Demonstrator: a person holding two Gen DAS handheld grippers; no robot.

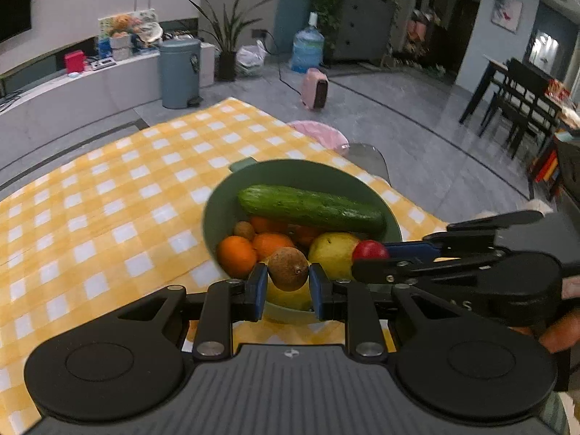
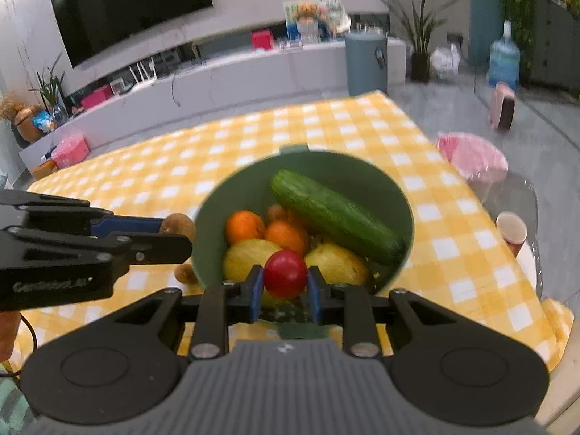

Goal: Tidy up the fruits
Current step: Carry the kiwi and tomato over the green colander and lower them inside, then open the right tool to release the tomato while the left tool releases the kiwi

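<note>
A green bowl (image 1: 217, 210) (image 2: 224, 195) stands on the yellow checked cloth. It holds a cucumber (image 1: 311, 206) (image 2: 333, 214), oranges (image 1: 235, 255) (image 2: 244, 226), a small kiwi and yellow-green pears (image 1: 333, 253) (image 2: 335, 262). My left gripper (image 1: 288, 277) (image 2: 177, 233) is shut on a brown kiwi (image 1: 288, 268) (image 2: 177, 224), held over the bowl's near-left rim. My right gripper (image 2: 285, 282) (image 1: 368, 255) is shut on a small red fruit (image 2: 285, 273) (image 1: 369, 250), above the bowl's near side. The two grippers are close together, side by side.
Another brown kiwi (image 2: 185, 273) lies on the cloth by the bowl's left wall. A paper cup (image 2: 511, 228) stands at the table's right edge, on bare glass. A pink bin (image 2: 471, 156) (image 1: 319, 134) sits on the floor beyond. Open cloth (image 1: 108, 199) stretches to the left and behind.
</note>
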